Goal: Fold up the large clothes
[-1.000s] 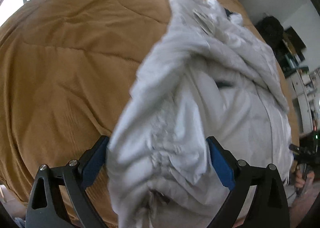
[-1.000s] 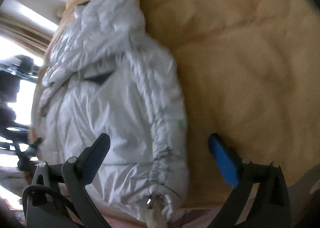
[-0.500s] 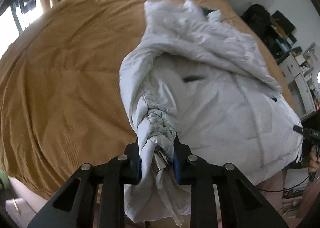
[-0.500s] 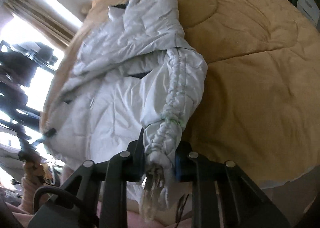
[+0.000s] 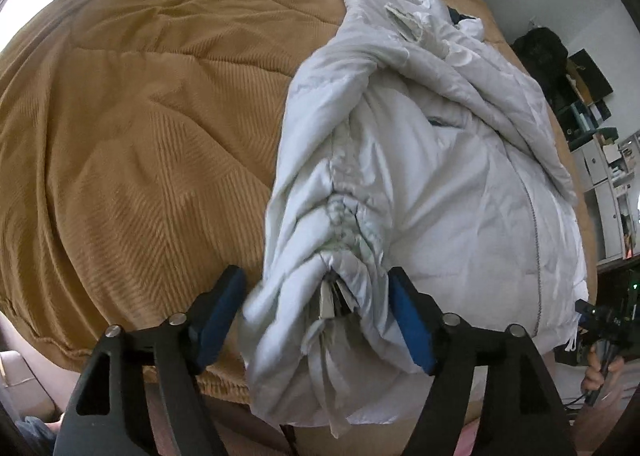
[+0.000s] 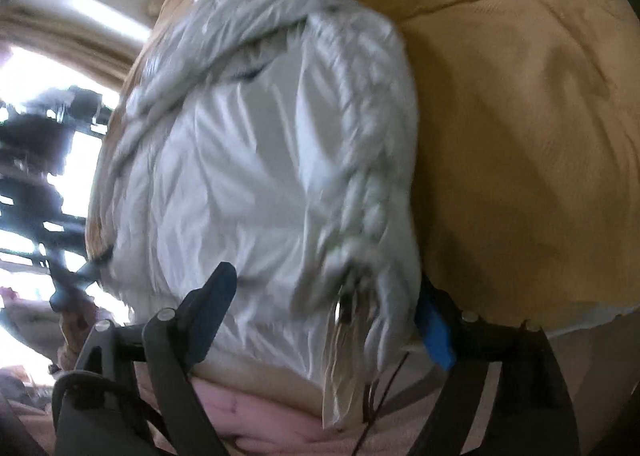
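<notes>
I had the white jacket spread on the tan bedspread, collar away from me, long axis running front to back. It looked soft, puffy and slippery; I judged the gathered hem corners the best hold. Left claw and right claw both gaped wide around them.

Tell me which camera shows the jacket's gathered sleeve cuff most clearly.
The left wrist view: the sleeve cuff is sharp, lying between the open left gripper fingers. The right wrist view shows its own cuff motion-blurred.
</notes>
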`<state>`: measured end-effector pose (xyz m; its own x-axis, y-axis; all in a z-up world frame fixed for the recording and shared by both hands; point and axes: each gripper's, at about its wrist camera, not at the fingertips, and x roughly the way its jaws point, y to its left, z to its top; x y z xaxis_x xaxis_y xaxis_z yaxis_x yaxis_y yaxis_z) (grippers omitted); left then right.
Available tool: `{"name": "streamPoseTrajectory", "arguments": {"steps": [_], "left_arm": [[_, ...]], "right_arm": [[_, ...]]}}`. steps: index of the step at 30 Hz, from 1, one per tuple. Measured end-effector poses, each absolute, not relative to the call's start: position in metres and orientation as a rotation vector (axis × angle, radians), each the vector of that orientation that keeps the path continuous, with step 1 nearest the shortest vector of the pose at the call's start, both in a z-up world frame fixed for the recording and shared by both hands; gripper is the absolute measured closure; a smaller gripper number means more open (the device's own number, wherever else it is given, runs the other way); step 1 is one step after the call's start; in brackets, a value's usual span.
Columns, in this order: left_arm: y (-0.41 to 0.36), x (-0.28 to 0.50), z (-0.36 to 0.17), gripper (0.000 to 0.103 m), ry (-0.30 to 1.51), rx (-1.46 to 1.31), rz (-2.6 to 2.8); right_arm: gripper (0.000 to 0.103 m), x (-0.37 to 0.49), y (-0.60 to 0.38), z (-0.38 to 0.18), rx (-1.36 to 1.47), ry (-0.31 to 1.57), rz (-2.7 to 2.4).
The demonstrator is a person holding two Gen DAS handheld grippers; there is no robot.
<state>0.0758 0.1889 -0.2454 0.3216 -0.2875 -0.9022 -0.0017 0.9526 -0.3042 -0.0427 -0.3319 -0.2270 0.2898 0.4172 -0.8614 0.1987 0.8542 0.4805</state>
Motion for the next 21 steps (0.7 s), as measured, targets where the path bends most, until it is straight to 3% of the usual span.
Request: {"name": "streamPoseTrajectory", "arguments": {"steps": [3,4,5,6,7,9,11,21], "left_arm": [[0.180,0.072,-0.249,0.029,1.235,-0.257,-0.175],[0.174,0.072,-0.248,0.042,1.238,-0.236,-0.158],[0.171,0.070,-0.246,0.052,1.245,-0.219,-0.149],[0.168,0.069,-0.244,0.070,1.254,-0.218,-0.148],[0.166,0.069,-0.238,0.082,1.253,-0.226,-0.149],[0.165,0.068,-0.220,0.088,1.233,-0.240,-0.151],[0.169,0.070,-0.200,0.088,1.208,-0.263,-0.168],[0.177,0.168,-0.104,0.090,1.120,-0.365,-0.210]], "right_arm": [[0.021,-0.038,-0.325,-0.238,0.609,1.279,0.149],[0.027,-0.030,-0.320,-0.239,0.614,1.278,0.138],[0.047,-0.031,-0.325,-0.238,0.602,1.282,0.127],[0.062,-0.029,-0.322,-0.237,0.581,1.293,0.113],[0.068,-0.027,-0.318,-0.232,0.572,1.287,0.114],[0.082,-0.032,-0.318,-0.216,0.562,1.274,0.117],[0.086,-0.030,-0.316,-0.192,0.544,1.241,0.128],[0.089,0.034,-0.344,-0.093,0.613,1.066,0.268]]}}
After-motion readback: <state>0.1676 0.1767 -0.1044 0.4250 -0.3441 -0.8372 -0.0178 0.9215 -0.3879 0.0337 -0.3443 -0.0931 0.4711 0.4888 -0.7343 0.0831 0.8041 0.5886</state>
